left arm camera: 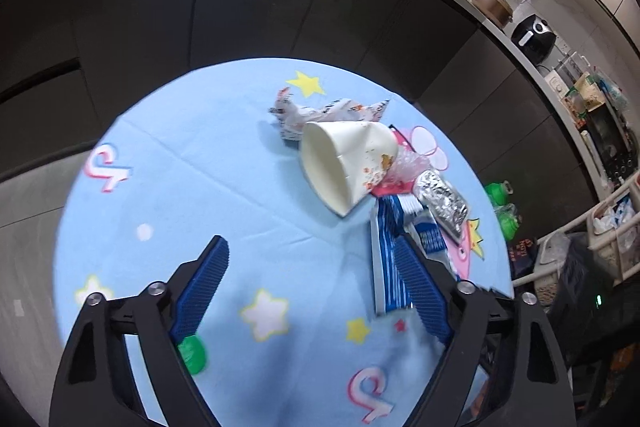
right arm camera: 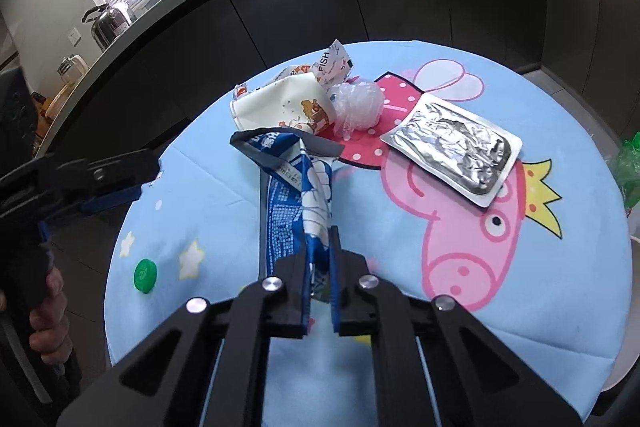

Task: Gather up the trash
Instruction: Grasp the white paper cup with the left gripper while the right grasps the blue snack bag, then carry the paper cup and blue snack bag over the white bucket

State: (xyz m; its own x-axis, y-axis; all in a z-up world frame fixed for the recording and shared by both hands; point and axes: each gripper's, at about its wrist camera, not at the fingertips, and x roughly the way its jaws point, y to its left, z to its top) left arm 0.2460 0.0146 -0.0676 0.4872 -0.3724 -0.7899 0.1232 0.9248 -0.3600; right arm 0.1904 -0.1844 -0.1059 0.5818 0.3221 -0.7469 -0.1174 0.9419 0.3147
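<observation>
Blue wrapper (right arm camera: 298, 195) was pinched in right gripper (right arm camera: 322, 247); left gripper (left arm camera: 312, 259) gaped wide over table (left arm camera: 180, 163).

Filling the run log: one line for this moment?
right gripper: shut on blue wrapper | left gripper: open, empty | paper cup: on table

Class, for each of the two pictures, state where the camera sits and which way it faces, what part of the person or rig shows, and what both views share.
Left wrist: on the left gripper, looking forward and down over the table at the paper cup; its own open blue fingers show.
Right wrist: on the right gripper, facing the table centre, shut on the blue wrapper; the left gripper and the person's hand show at left.
Shared: cup, blue wrapper, foil pack, green cap.
</observation>
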